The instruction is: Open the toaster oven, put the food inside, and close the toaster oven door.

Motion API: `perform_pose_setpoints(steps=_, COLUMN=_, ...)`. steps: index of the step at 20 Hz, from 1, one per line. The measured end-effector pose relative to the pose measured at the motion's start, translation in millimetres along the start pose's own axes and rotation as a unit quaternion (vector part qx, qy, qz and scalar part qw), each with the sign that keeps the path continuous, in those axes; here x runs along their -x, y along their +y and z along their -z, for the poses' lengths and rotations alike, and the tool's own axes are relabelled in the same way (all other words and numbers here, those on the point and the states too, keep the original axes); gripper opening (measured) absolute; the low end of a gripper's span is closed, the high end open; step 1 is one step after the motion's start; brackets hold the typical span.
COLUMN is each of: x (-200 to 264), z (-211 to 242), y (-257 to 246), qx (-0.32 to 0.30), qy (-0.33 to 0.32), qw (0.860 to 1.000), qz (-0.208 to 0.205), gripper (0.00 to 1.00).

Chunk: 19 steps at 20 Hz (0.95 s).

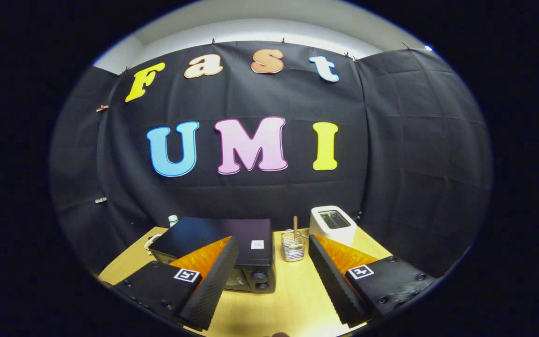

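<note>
Pale wooden table (293, 299) inside a black-draped booth. Gripper (269, 285) held high above the table, fingers spread wide, nothing held. Toaster oven (222, 243) sits ahead and to the left, partly behind the left finger, door apparently closed, long axis crosswise. Wire basket (293, 246) and white toaster (333, 224) stand beyond the fingers

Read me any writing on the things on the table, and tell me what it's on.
White sticker on the toaster oven top: too small to read.
Square tags on the open gripper, nothing between its fingers: patterns, no words.
Nothing else legible.
</note>
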State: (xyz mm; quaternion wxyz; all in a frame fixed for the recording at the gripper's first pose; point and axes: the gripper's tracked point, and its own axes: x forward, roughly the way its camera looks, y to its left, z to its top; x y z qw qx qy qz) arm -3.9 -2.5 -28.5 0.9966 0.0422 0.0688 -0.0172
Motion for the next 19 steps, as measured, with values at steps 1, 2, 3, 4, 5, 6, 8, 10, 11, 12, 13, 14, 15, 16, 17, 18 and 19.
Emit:
perform_pose_setpoints(steps=1, x=7, z=-2, y=-11, qx=0.001, qy=-0.004, qw=1.000, qz=0.007, gripper=0.98)
perform_pose_setpoints(steps=2, x=12, z=-2, y=-20, qx=0.003, qy=-0.005, qw=1.000, qz=0.014, gripper=0.98)
perform_pose_setpoints(steps=3, x=17, z=0, y=-29, qx=0.007, qy=-0.004, qw=1.000, qz=0.021, gripper=0.98)
perform_pose_setpoints(steps=4, x=20, z=4, y=-35, qx=0.011, qy=-0.001, qw=1.000, qz=0.026, gripper=0.98)
perform_pose_setpoints(steps=5, x=21, z=6, y=-40, qx=0.013, qy=0.005, qw=0.999, qz=0.029, gripper=0.98)
perform_pose_setpoints(steps=6, x=21, z=7, y=-43, qx=0.011, qy=0.010, qw=0.999, qz=0.031, gripper=0.98)
perform_pose_setpoints(steps=8, x=19, z=2, y=-47, qx=0.004, qy=0.009, qw=0.999, qz=0.034, gripper=0.98)
perform_pose_setpoints(steps=10, x=21, z=-8, y=-50, qx=-0.001, qy=0.000, qw=0.999, qz=0.036, gripper=0.98)
perform_pose_setpoints(steps=11, x=21, z=-10, y=-51, qx=-0.001, qy=-0.001, qw=0.999, qz=0.035, gripper=0.98)
perform_pose_setpoints(steps=12, x=21, z=-12, y=-52, qx=0.001, qy=-0.002, qw=0.999, qz=0.034, gripper=0.98)
perform_pose_setpoints(steps=13, x=16, z=-14, y=-53, qx=0.004, qy=-0.004, qw=0.999, qz=0.035, gripper=0.98)
perform_pose_setpoints(steps=14, x=15, z=-16, y=-55, qx=0.006, qy=-0.006, qw=0.999, qz=0.036, gripper=0.98)
perform_pose_setpoints(steps=15, x=14, z=-17, y=-56, qx=0.005, qy=-0.008, qw=0.999, qz=0.038, gripper=0.98)
perform_pose_setpoints(steps=16, x=14, z=-18, y=-56, qx=0.001, qy=-0.007, qw=0.999, qz=0.039, gripper=0.98)
perform_pose_setpoints(steps=17, x=15, z=-18, y=-56, qx=-0.004, qy=-0.005, qw=0.999, qz=0.039, gripper=0.98)
perform_pose_setpoints(steps=18, x=15, z=-18, y=-57, qx=-0.008, qy=-0.004, qw=0.999, qz=0.039, gripper=0.98)
perform_pose_setpoints(steps=19, x=14, z=-20, y=-57, qx=-0.010, qy=-0.004, qw=0.999, qz=0.038, gripper=0.98)
